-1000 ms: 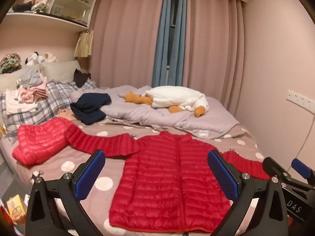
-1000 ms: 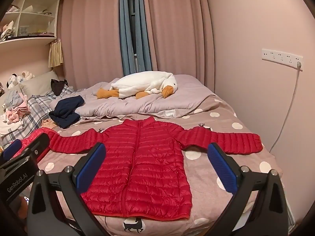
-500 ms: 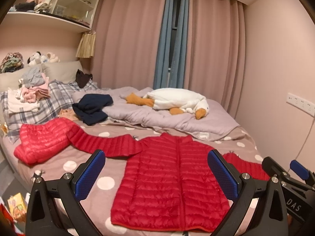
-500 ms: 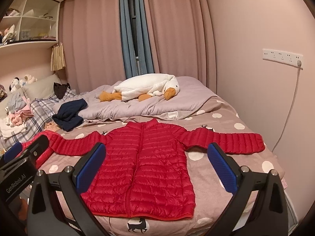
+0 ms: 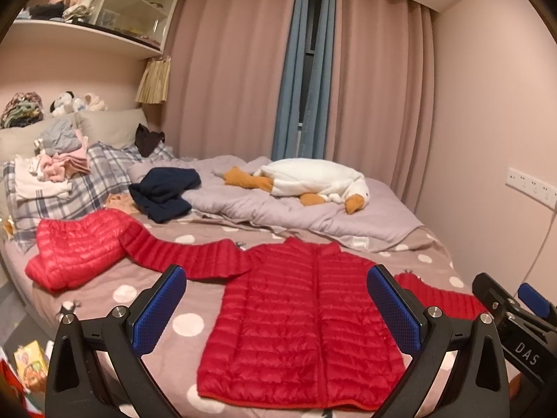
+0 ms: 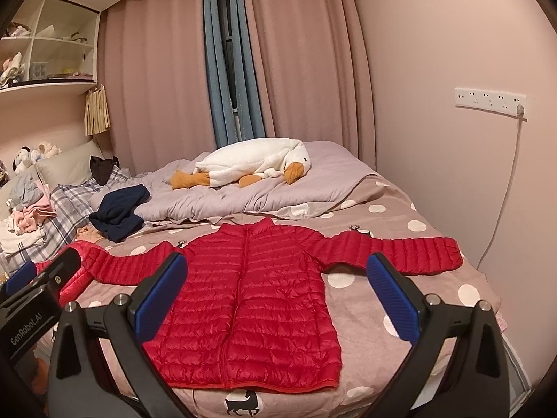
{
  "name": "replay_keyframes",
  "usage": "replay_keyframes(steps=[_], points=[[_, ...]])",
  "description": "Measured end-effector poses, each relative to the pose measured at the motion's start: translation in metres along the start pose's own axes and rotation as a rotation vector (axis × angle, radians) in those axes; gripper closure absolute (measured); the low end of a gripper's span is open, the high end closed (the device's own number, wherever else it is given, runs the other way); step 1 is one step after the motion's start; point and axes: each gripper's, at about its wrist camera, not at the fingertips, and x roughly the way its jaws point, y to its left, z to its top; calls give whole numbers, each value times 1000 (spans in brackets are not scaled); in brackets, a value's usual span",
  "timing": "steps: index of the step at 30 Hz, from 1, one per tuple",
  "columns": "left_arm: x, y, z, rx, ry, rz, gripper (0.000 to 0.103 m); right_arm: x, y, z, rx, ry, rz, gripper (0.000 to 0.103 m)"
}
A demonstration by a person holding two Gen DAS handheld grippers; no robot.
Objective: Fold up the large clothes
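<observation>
One polka-dot bed, pink curtains

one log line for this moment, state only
stage: pre-fold | jacket: flat on bed, sleeves out | left gripper: open, empty | right gripper: open, empty

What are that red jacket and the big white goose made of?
The red jacket looks like thin, slightly shiny synthetic shell over puffy filling: stitched horizontal ribs catch the light. The goose seems soft matte plush with orange fabric feet and beak, though its filling is hidden.
</observation>
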Motion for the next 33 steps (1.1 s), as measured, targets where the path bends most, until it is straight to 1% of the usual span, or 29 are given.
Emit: replay_keyframes(steps=[14,33], points=[[-5,2,-1,-9,-12,7,0,-1,-1,0,-2,8,0,0],[-9,10,-2,-23,-28,9,0,-7,1,-1,-17,-8,5,0]])
